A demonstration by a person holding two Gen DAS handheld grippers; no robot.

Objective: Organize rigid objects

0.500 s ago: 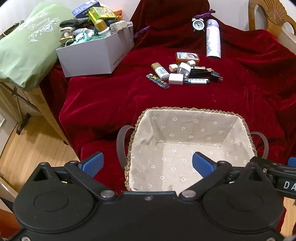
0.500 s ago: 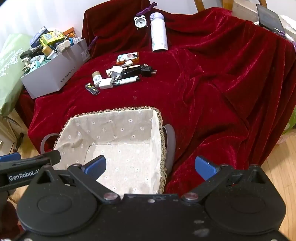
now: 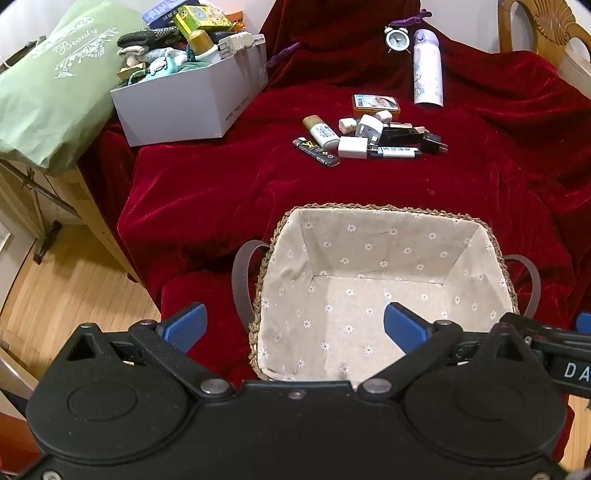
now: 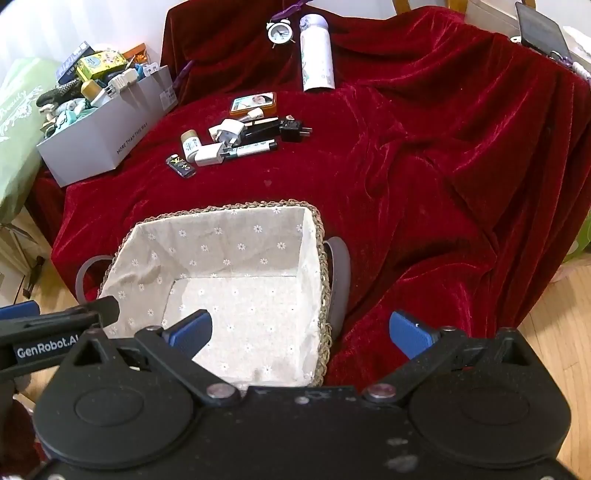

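A woven basket with flowered cloth lining (image 3: 476,229) (image 4: 229,210) stands empty at the near edge of the red-draped table. Beyond it lies a cluster of small rigid items: white chargers (image 3: 352,147) (image 4: 210,154), a marker pen (image 3: 395,152) (image 4: 255,147), a black lighter (image 3: 316,151) (image 4: 180,165), a small tube (image 3: 320,131), a black plug (image 4: 293,130) and an orange tin (image 3: 376,103) (image 4: 253,103). My left gripper (image 3: 293,326) is open and empty over the basket's left side. My right gripper (image 4: 301,330) is open and empty over its right rim.
A white box full of assorted items (image 3: 192,96) (image 4: 99,129) stands at the back left beside a green bag (image 3: 48,92). A white bottle (image 3: 427,70) (image 4: 317,55) and a small alarm clock (image 3: 397,37) (image 4: 279,32) lie at the back. Wooden floor is to the left.
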